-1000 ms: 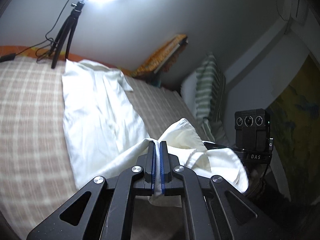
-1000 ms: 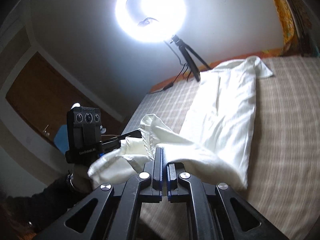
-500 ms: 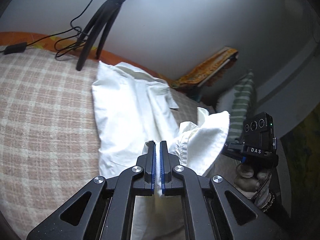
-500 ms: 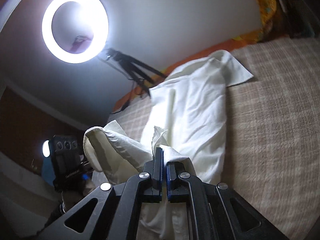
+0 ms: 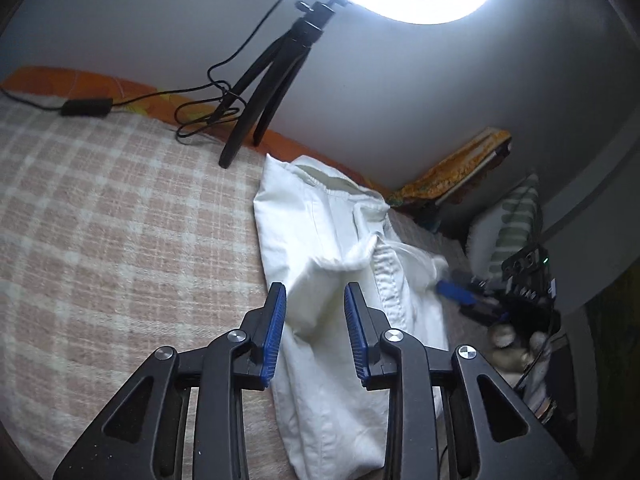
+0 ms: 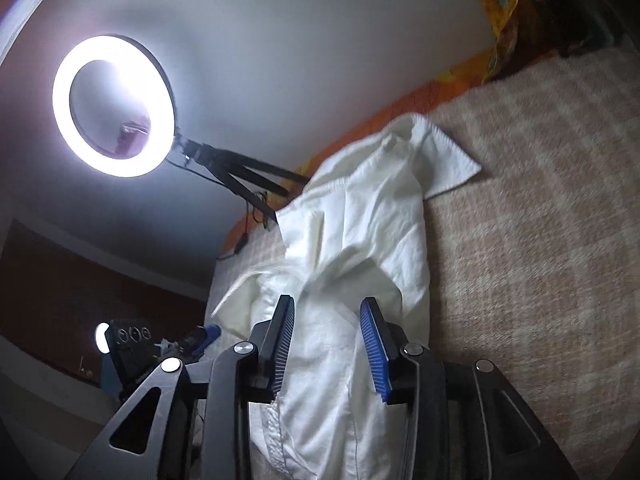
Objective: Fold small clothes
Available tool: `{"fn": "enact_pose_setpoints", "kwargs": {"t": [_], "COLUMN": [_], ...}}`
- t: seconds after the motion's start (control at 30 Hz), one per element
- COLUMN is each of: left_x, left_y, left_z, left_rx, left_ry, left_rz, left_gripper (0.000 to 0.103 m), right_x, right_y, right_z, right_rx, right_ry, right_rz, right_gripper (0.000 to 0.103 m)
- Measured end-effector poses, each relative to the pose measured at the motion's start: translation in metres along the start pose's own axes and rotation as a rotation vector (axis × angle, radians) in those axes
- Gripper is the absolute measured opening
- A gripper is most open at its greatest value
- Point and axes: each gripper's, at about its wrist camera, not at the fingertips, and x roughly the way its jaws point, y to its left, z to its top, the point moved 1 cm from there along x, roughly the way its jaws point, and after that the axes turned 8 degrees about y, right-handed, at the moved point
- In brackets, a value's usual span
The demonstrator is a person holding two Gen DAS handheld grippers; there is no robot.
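Release step: left gripper (image 5: 315,334) and right gripper (image 6: 329,346), jaws just parted, drop folded white cotton garment (image 5: 340,304); next, regrip toward twelve o'clock.

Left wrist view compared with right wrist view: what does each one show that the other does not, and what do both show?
Only the left wrist view shows the striped pillow by the wall and the black cable box on the blanket.

Only the right wrist view shows the whole ring light and the dark wooden door.

Both show the white garment on the checked blanket, the tripod, and both grippers, left gripper and right gripper, whose jaws have just been opening, the pads not pressing the cloth.
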Motion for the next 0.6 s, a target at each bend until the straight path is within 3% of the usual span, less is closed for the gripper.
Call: {"fn": "enact_pose_setpoints", "kwargs": {"t": [0.1,0.3,0.37,0.43,0.53,0.6], "left_x": [0.009,0.037,0.048,0.057,0.064,0.066], "left_y": [-0.003,-0.001,0.0,0.001,0.002,0.001], "left_z": [-0.007,-0.009,-0.003,0.005,0.02,0.026], "left_rx": [0.038,0.039,0.027,0.02,0.023,0.04], "left_ry": [0.035,0.076,0.079,0.085,0.066,0.059], "left_rz": [0.017,0.046,0.025,0.029,0.05,0.054], "left_gripper": [0.028,0.028,0.028,0.027,0.023,0.017], "right_x": [-0.017,-0.006,0.003,0.01,0.008,0.008], "right_y": [0.005,0.0,-0.002,-0.003,-0.006,-0.008], "right_z": [-0.012,-0.033,-0.035,-0.034,-0.03,-0.027], "right_rx": [-0.065,-0.114,-0.114,-0.108,-0.107,-0.108], "right_ry": [-0.022,0.036,0.05,0.053,0.027,0.013], "right_rz": [-0.059,-0.149,-0.149,-0.156,-0.163,-0.177], "right_gripper": [0.038,0.036,0.031,0.019,0.007,0.007]}}
